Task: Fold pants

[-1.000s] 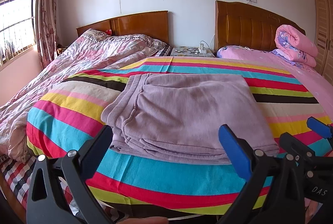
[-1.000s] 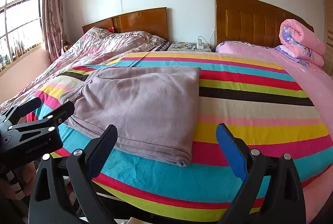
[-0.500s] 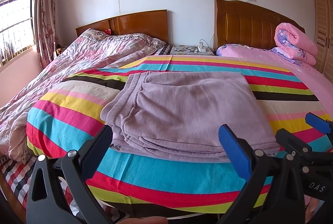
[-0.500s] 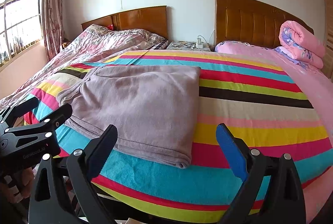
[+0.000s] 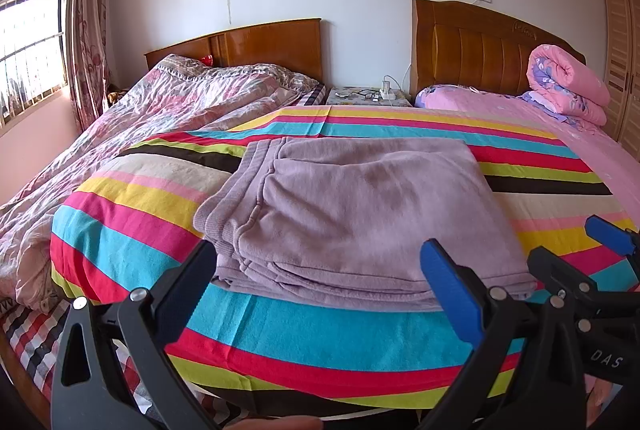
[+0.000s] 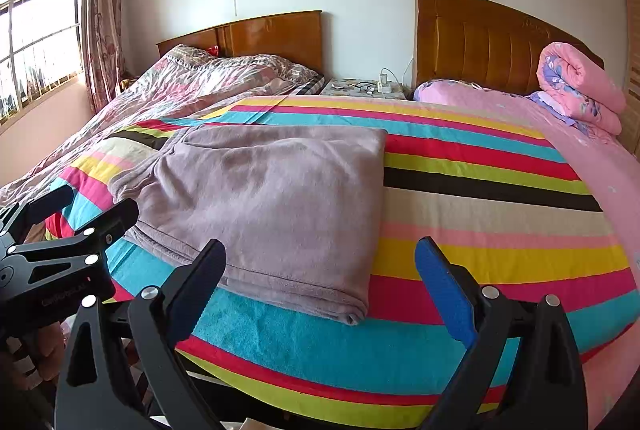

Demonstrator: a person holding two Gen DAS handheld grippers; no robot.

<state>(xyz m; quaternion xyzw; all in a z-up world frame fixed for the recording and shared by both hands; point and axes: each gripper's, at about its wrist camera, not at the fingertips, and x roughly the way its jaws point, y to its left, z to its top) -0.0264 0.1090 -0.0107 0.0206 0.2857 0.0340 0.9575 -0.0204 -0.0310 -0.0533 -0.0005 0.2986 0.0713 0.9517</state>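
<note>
Pants: mauve fleece pants (image 5: 352,214), folded into a flat rectangle, lying on the striped multicoloured blanket (image 5: 320,334), near its front edge.
My left gripper (image 5: 320,270): just in front of the pants, clear of them, jaws wide, empty.
My right gripper (image 6: 320,270): in front of the pants' right corner, jaws wide, empty.
Beyond the pants: rolled pink floral quilt (image 5: 568,86) against the wooden headboard (image 5: 472,50).

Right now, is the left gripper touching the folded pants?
Apart. In the right wrist view, the left gripper hangs open off the bed's edge, with striped blanket showing between its jaws and the pants.
</note>
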